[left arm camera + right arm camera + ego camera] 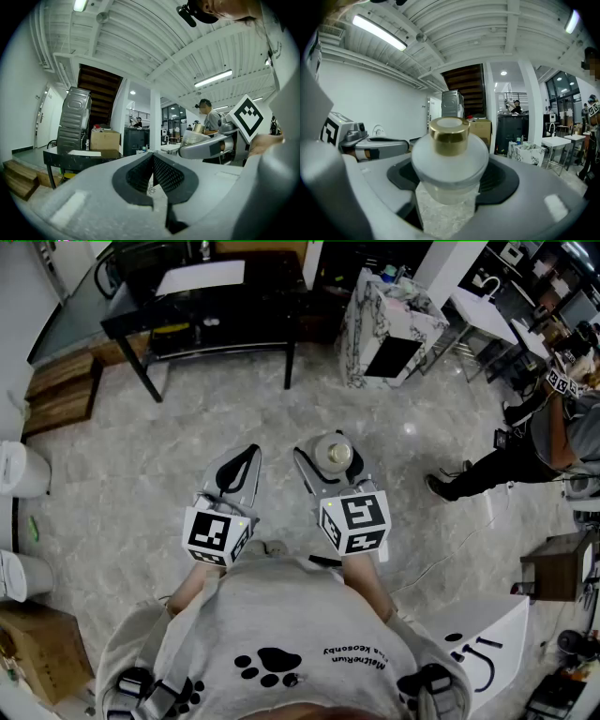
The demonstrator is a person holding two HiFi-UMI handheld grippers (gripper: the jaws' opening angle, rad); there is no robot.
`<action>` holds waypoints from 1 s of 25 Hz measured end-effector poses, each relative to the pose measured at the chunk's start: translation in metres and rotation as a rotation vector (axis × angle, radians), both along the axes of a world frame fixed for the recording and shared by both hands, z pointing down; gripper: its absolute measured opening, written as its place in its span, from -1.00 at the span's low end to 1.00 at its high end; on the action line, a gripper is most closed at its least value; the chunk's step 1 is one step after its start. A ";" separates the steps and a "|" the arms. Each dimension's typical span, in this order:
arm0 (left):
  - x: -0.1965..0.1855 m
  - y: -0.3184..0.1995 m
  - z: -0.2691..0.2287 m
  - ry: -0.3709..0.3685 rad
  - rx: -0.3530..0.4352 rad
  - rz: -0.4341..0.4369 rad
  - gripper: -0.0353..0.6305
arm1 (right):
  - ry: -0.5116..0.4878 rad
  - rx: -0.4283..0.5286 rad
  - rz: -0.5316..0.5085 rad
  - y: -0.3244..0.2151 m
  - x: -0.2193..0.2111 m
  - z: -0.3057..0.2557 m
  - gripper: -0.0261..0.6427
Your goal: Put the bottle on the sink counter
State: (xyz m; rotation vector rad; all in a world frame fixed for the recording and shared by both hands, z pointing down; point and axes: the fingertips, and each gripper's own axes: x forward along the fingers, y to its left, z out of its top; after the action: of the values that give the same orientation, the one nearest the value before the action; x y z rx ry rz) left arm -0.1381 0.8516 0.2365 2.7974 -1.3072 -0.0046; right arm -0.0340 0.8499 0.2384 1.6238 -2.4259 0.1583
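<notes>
A frosted white bottle [449, 164] with a gold cap [449, 135] stands upright between the jaws of my right gripper [451, 178], which is shut on it. In the head view the bottle [333, 455] sits in the right gripper [332, 465], held in front of the person's chest above the floor. My left gripper [234, 472] is beside it on the left, shut, its black pads [140, 173] pressed together with nothing between them. In the left gripper view the right gripper's jaw and the bottle [196, 137] show at the right. No sink counter can be picked out with certainty.
Grey marble floor [141, 474] lies below. A black table [202, 310] stands ahead at the left, a marble-patterned cabinet [384, 329] ahead at the right. A person in black [534, 442] stands at the right. White bins [19, 470] and a cardboard box [33, 648] line the left edge.
</notes>
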 end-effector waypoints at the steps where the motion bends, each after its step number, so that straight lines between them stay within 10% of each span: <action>1: -0.002 0.000 0.000 0.001 0.000 0.004 -0.89 | 0.000 0.002 0.001 0.001 -0.002 0.000 0.08; 25: -0.039 -0.018 0.014 0.014 0.002 0.063 -0.89 | -0.002 -0.003 0.038 -0.012 -0.044 0.008 0.08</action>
State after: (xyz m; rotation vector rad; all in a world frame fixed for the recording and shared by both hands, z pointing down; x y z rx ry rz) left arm -0.1767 0.8334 0.2508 2.8337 -1.2161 -0.0235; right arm -0.0780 0.8381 0.2465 1.6697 -2.3963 0.1706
